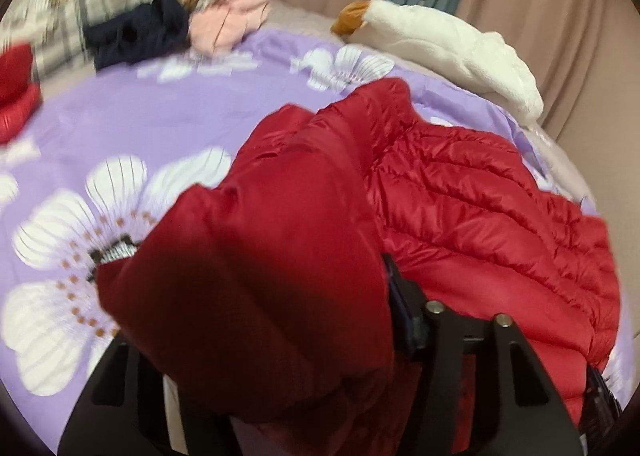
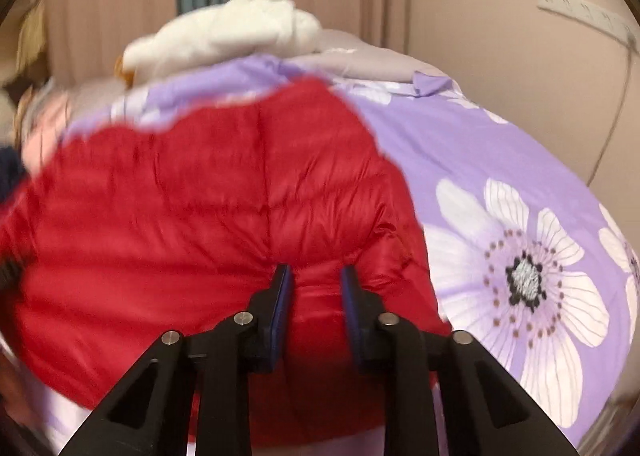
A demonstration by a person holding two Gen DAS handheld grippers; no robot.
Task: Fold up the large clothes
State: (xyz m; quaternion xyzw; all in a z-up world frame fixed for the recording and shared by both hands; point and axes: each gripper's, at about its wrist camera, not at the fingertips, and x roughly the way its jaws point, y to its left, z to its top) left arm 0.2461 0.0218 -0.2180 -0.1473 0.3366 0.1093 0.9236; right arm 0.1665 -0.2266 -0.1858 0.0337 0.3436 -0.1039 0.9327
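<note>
On the bed [image 1: 160,123], just beside the white plush toy [image 1: 460,51], the red jacket [image 2: 200,195] is mid-fold: both the left hand-held gripper [image 1: 256,268] and right hand-held gripper [image 2: 314,276] grasp its padding, which probably next needs carrying across and laying flat.

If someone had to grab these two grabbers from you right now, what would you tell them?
Left gripper: a fold of the red puffer jacket is draped between its fingers, lifted; grip itself hidden.
Right gripper: jacket edge bulges between its fingers; squeeze unclear.
Jacket lies mostly spread on the purple flowered bedspread, beside a white plush toy.
Done: fold barely begun.
Left: lay the lifted part over, finish folding.
</note>
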